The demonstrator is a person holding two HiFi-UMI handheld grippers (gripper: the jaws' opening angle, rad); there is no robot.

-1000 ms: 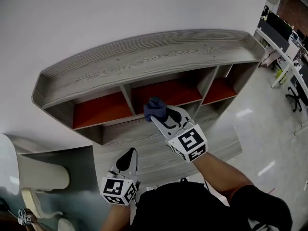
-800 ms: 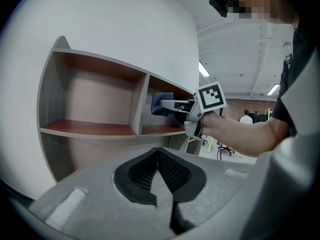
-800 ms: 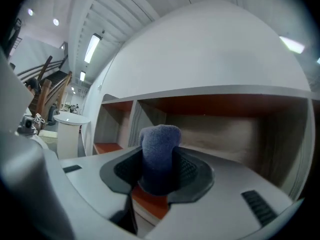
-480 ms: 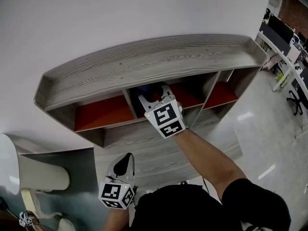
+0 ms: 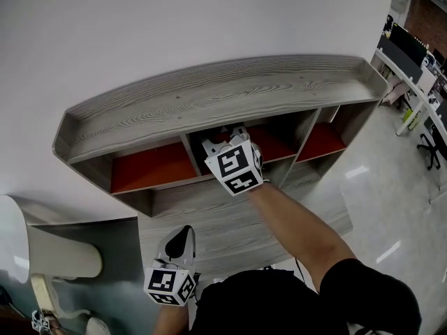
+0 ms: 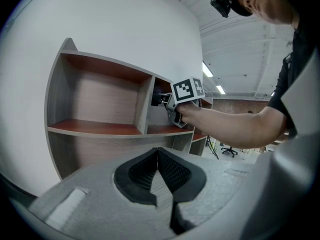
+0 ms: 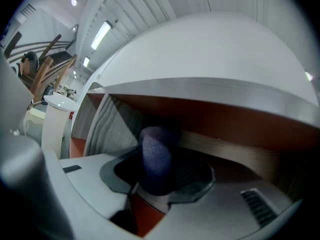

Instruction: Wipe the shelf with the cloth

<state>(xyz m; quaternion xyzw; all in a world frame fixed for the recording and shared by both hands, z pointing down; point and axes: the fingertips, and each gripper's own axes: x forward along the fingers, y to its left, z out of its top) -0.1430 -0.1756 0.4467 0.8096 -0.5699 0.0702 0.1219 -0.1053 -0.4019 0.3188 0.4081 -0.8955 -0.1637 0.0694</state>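
Observation:
The grey wooden shelf unit (image 5: pixel 209 103) has three compartments with red floors. My right gripper (image 5: pixel 223 134) reaches into the middle compartment (image 5: pixel 276 142), its marker cube at the opening and its tips hidden under the top board. It is shut on a dark blue cloth (image 7: pixel 156 156), which stands rolled between the jaws above the red shelf floor (image 7: pixel 150 219). The left gripper view shows the right gripper (image 6: pixel 156 100) at that compartment. My left gripper (image 5: pixel 183 234) hangs low in front of the unit, shut with nothing in it (image 6: pixel 158 154).
A lower grey board (image 5: pixel 209 211) juts out below the compartments. A white round table and chair (image 5: pixel 49 253) stand at the left. Glossy floor (image 5: pixel 380 187) and office desks (image 5: pixel 415 54) lie to the right. A white wall rises behind the unit.
My right gripper has moved forward with the cloth from in front of the unit into the middle compartment. The left gripper has hardly moved.

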